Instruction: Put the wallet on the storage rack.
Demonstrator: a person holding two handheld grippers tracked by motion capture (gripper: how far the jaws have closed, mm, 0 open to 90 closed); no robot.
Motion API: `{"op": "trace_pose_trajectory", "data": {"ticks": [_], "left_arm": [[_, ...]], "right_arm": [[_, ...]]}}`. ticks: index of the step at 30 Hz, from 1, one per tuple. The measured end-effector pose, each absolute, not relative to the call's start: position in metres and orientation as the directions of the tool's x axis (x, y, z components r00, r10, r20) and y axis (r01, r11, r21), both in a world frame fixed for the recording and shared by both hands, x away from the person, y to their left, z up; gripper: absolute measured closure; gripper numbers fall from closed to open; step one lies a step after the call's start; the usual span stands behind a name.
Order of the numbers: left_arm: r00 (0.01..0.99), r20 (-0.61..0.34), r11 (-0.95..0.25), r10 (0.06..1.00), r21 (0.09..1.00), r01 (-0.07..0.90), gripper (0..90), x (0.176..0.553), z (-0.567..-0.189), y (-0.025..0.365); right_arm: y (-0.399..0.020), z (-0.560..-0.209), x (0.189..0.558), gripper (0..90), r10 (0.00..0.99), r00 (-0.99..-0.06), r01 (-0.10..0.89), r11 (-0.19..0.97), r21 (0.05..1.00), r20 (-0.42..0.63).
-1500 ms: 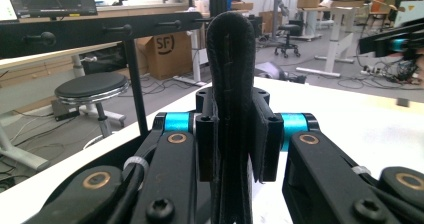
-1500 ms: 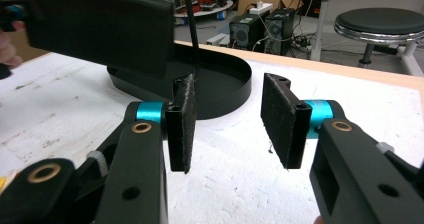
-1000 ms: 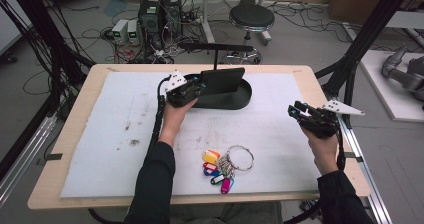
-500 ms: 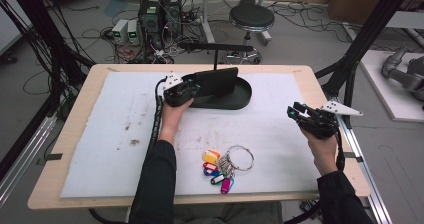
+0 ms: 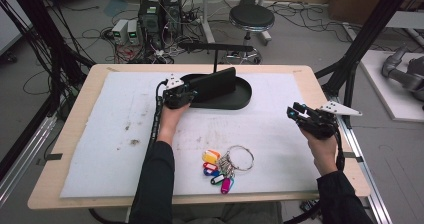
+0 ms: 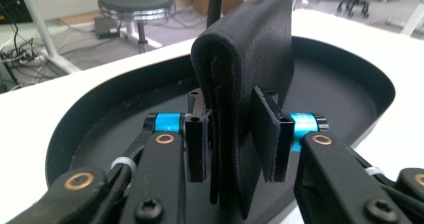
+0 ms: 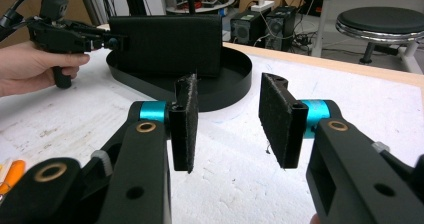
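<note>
Nearest the person, a bunch of tagged keys [image 5: 222, 166] lies on the white mat [image 5: 100, 134], apart from both hands. At the right, the right gripper [image 5: 294, 115] hovers above the mat with its jaws standing apart and nothing between them. Farther off, the left gripper [image 5: 189, 95] is at the left end of the black oval tray [image 5: 245, 91], its jaws either side of the black wallet [image 6: 250, 59]; they have just been opening, and a gap shows at the right pad, so the grip looks released or nearly so. The wallet stands on edge in the tray, fold toward the left gripper, its long axis running left to right along the tray. My worry: standing so narrowly, it could tip flat once the jaws clear, or be dragged over if a pad snags the leather on withdrawal.
</note>
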State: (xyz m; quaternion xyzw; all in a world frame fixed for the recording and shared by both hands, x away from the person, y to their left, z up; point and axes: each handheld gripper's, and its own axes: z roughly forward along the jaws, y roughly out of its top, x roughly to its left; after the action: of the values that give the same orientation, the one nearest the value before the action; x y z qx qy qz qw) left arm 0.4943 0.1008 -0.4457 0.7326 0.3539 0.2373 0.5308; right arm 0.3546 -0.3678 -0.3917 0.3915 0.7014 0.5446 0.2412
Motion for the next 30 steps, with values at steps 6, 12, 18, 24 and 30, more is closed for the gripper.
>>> {"op": "trace_pose_trajectory", "data": {"ticks": [6,12,18,24,30], "left_arm": [[0.614,-0.008,-0.211,0.789,0.936,0.283,51.4,0.492,-0.443,0.098],[0.578,-0.028,-0.199,0.816,0.924,0.327,31.7,0.487,-0.433,0.101],[0.592,-0.015,-0.201,0.806,0.934,0.297,27.8,0.470,-0.417,0.107],[0.625,0.007,-0.221,0.780,0.939,0.265,25.1,0.449,-0.405,0.114],[0.644,0.005,-0.208,0.765,0.948,0.239,24.6,0.424,-0.395,0.127]], "right_arm": [[-0.368,-0.392,0.355,60.5,0.814,-0.575,0.291,0.102,0.951,0.088],[-0.368,-0.392,0.355,59.9,0.813,-0.575,0.292,0.104,0.951,0.088],[-0.366,-0.392,0.355,57.9,0.812,-0.577,0.295,0.112,0.949,0.084],[-0.364,-0.393,0.356,53.8,0.811,-0.580,0.296,0.127,0.947,0.073],[-0.362,-0.394,0.358,49.7,0.810,-0.582,0.305,0.136,0.943,0.072]]}}
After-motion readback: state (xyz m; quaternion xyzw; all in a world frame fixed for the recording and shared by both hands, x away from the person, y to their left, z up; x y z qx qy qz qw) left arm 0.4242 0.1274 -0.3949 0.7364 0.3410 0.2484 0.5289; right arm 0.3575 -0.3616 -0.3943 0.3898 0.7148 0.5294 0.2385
